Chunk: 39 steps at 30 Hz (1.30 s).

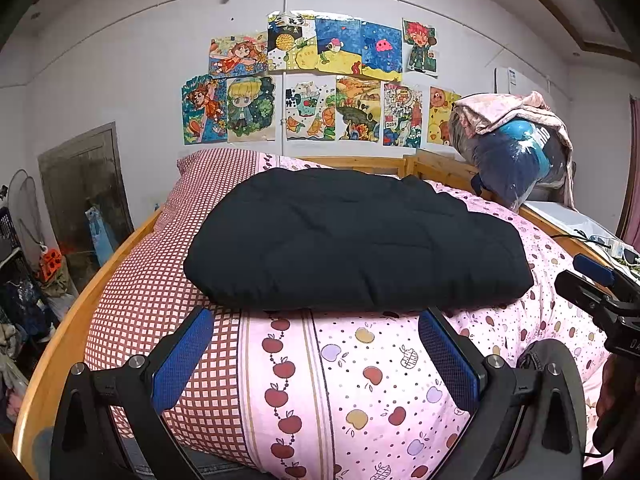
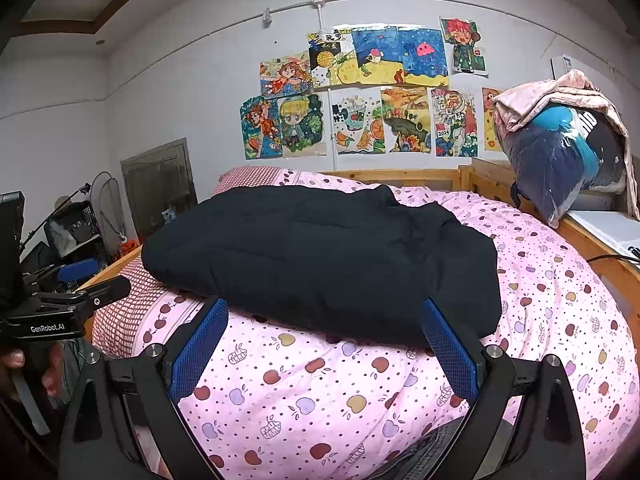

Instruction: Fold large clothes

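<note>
We hold the left gripper (image 1: 316,334) with both blue pads (image 1: 182,358) spread wide, gripping nothing; the tips sit just short of the near edge of the folded black garment (image 1: 356,240). The right gripper (image 2: 322,328) is likewise spread wide and empty, its right pad (image 2: 450,354) at or just under the garment's near edge; contact cannot be confirmed. The garment lies folded in a thick rectangle on the pink apple-print bedsheet (image 1: 352,392), with bare sheet on all sides. A checked red section (image 1: 160,280) borders the left. The wooden bed frame (image 1: 64,340) bounds the sheet. A plastic-wrapped bundle (image 2: 560,152) stands at the far right corner. Drawings (image 1: 312,84) cover the wall.
</note>
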Tool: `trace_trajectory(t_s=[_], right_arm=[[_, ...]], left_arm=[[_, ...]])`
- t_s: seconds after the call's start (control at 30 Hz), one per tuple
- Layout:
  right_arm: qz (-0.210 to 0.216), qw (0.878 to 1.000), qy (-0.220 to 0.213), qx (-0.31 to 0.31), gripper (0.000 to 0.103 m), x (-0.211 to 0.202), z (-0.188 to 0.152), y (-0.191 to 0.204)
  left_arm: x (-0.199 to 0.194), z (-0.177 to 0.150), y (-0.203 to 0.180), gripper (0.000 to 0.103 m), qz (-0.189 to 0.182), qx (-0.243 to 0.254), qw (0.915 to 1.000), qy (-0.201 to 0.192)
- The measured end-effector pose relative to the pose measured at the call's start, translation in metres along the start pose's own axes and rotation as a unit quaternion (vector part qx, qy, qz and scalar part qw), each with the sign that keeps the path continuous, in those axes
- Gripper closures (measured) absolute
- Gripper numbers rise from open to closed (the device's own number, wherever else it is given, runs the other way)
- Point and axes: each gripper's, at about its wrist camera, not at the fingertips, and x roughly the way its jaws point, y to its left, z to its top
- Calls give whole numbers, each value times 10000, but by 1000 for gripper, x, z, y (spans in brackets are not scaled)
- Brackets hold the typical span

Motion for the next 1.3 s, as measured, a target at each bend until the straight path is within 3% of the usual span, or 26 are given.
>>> trace_trajectory(t_s=[0.53, 1.3], right_arm=[[13, 10000, -35, 24, 8, -2, 1, 0], [12, 10000, -54, 17, 8, -5, -1, 3]], left_arm=[[0, -3, -3, 0, 131, -86, 9999, 69], [1, -2, -1, 0, -36, -110, 9999, 105]])
